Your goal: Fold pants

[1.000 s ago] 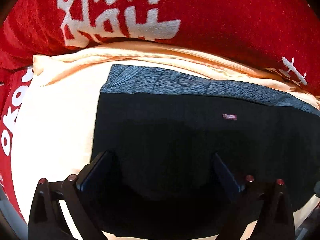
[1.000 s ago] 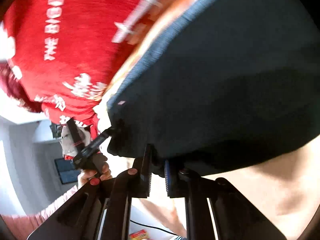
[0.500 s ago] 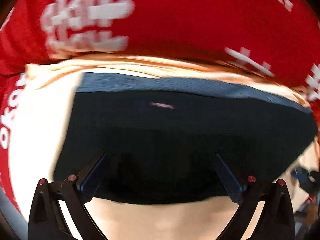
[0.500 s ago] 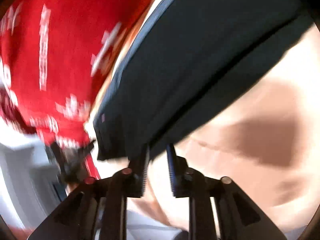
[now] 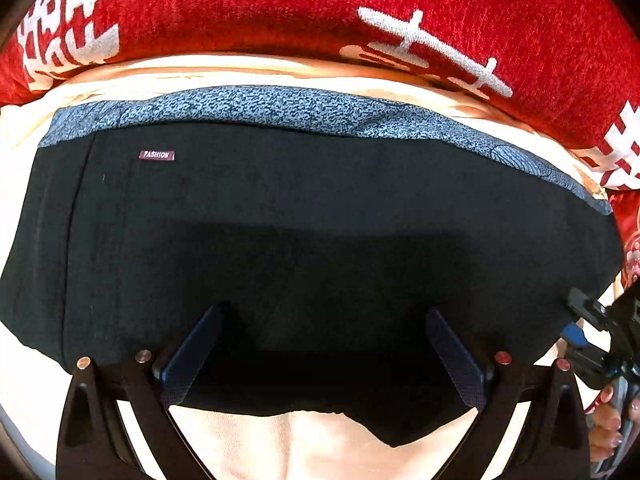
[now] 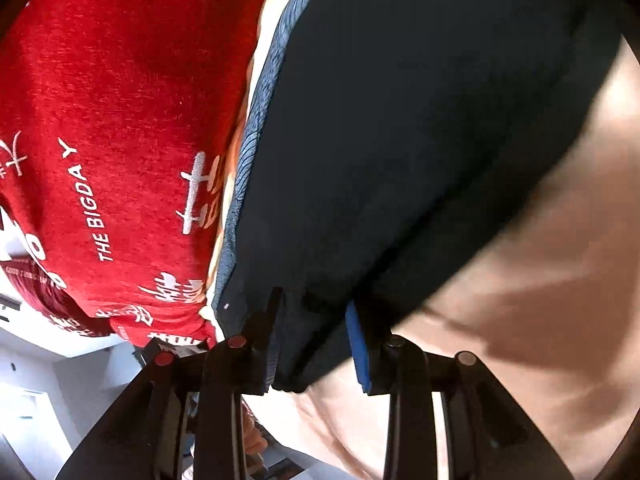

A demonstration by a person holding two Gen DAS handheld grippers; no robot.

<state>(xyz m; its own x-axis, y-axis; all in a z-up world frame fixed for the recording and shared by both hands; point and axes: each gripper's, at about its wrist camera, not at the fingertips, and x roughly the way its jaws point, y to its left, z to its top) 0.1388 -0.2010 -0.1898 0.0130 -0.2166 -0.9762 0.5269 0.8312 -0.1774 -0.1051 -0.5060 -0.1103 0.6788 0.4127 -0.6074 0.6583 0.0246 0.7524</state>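
Observation:
The black pants (image 5: pixel 320 220) lie folded on a cream sheet (image 5: pixel 320 452), their speckled blue waistband (image 5: pixel 300 108) on the far side and a small FASHION label (image 5: pixel 157 155) at the left. My left gripper (image 5: pixel 324 344) hangs open above their near edge, nothing between its fingers. In the right wrist view the pants (image 6: pixel 420 120) fill the upper right. My right gripper (image 6: pixel 314 344) has its jaws opening, with the pants' near corner lying loose between them. That gripper (image 5: pixel 576 320) also shows at the pants' right end, held by a hand (image 5: pixel 608 420).
A red blanket with white lettering (image 5: pixel 280 8) lies bunched just beyond the waistband and shows again (image 6: pixel 120 100) at the left. The cream sheet (image 6: pixel 540 280) spreads to the right of the pants. A pale room (image 6: pixel 60 380) shows past the bed's edge.
My right gripper, shut on the pants' corner a second ago, has swung down to the sheet and parted its jaws. The left gripper has slid right along the pants, staying open.

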